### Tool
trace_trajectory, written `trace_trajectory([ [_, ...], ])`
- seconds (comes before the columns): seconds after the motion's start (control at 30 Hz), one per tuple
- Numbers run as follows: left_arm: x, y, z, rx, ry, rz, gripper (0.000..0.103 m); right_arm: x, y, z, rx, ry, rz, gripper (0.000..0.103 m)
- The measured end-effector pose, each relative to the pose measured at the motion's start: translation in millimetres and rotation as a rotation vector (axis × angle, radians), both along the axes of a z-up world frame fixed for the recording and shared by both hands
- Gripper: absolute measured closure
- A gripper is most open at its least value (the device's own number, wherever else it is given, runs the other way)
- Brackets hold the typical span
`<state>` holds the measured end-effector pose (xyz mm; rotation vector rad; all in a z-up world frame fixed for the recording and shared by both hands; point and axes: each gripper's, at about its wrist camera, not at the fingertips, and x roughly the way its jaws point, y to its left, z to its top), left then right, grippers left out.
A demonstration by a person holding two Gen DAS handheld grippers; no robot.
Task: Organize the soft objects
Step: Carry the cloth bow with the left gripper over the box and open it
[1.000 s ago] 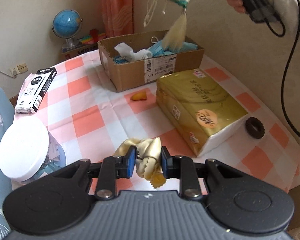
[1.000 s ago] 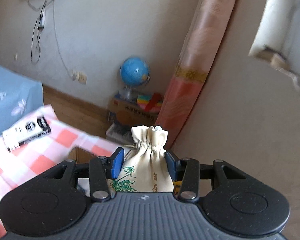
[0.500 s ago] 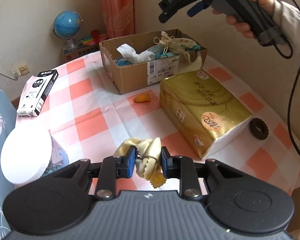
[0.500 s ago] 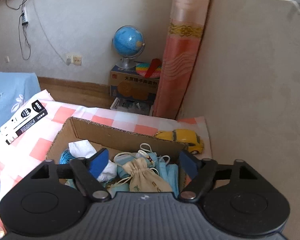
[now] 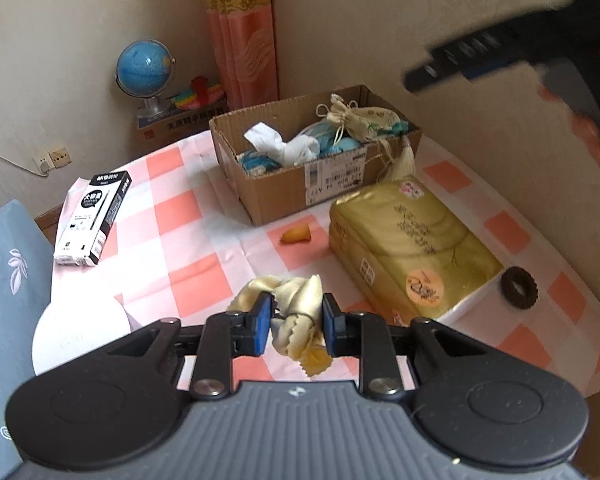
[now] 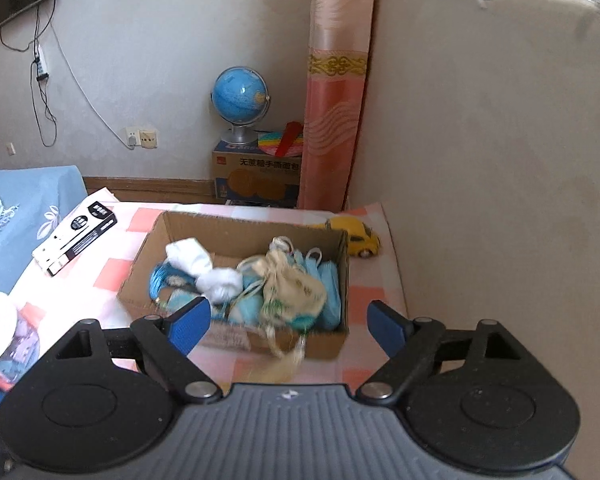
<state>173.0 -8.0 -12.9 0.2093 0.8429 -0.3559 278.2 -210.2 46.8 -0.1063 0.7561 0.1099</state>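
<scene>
Left wrist view: the left gripper is clamped tight on a crumpled yellow cloth at 6 o'clock, with the cardboard box of soft stuff up around 12. Right wrist view: the right gripper has nothing between its jaws and they're opening, and the beige drawstring pouch sits in the box at dead center.

Cardboard box: matt brown corrugated paper, printed paper label. 
Pouch in box: coarse cream cloth, cord drawstring. 
Tissue pack: glossy gold plastic wrap. 
Tablecloth: thin, creased, smooth checked sheet. 
Yellow cloth: soft, matt, zigzag-cut edges. 
Left gripper: matt black plastic, blue pads, shiny metal pins. 
Globe: glossy, metal stand. 
Toy car: glossy yellow.
</scene>
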Motion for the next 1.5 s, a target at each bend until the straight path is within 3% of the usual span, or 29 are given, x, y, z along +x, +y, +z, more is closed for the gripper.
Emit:
trace_trajectory([
  [0.17,10.6,-3.1,8.8,-0.005,-0.004,0.006,0.078,-43.0,-6.6,-8.9,0.059,0.005,0.002,0.014],
  [0.47,47.9,-21.2,32.3,0.014,-0.032,-0.014,0.078,-121.6,-7.4,-45.6,0.031,0.021,-0.019,0.014],
  [0.67,94.7,-37.8,46.7,0.012,-0.057,0.011,0.078,-150.9,-19.3,-62.0,0.072,0.035,-0.069,0.014],
  [0.83,129.8,-53.7,51.2,0.021,-0.071,0.032,0.077,-159.4,-29.6,-70.0,0.095,0.041,-0.099,0.007],
  [0.87,136.5,-56.6,51.1,0.023,-0.071,0.040,0.074,-159.8,-30.6,-70.6,0.095,0.039,-0.104,0.007],
  [0.93,147.0,-59.5,50.4,0.014,-0.061,0.058,0.059,-162.4,-32.8,-71.7,0.088,0.040,-0.110,0.007],
  [0.97,151.7,-60.1,50.0,0.007,-0.054,0.072,0.037,-162.5,-34.1,-72.8,0.087,0.041,-0.114,0.007],
  [1.0,153.5,-60.0,50.1,0.005,-0.058,0.082,0.021,-162.5,-34.9,-73.5,0.086,0.044,-0.113,0.007],
  [1.27,135.4,-54.5,56.5,0.063,-0.098,0.108,0.018,-164.0,-39.2,-79.5,0.070,0.049,-0.106,0.007],
  [1.5,95.0,-41.1,60.4,0.119,-0.062,0.136,0.018,-172.2,-39.1,-83.8,0.056,0.050,-0.094,0.007],
])
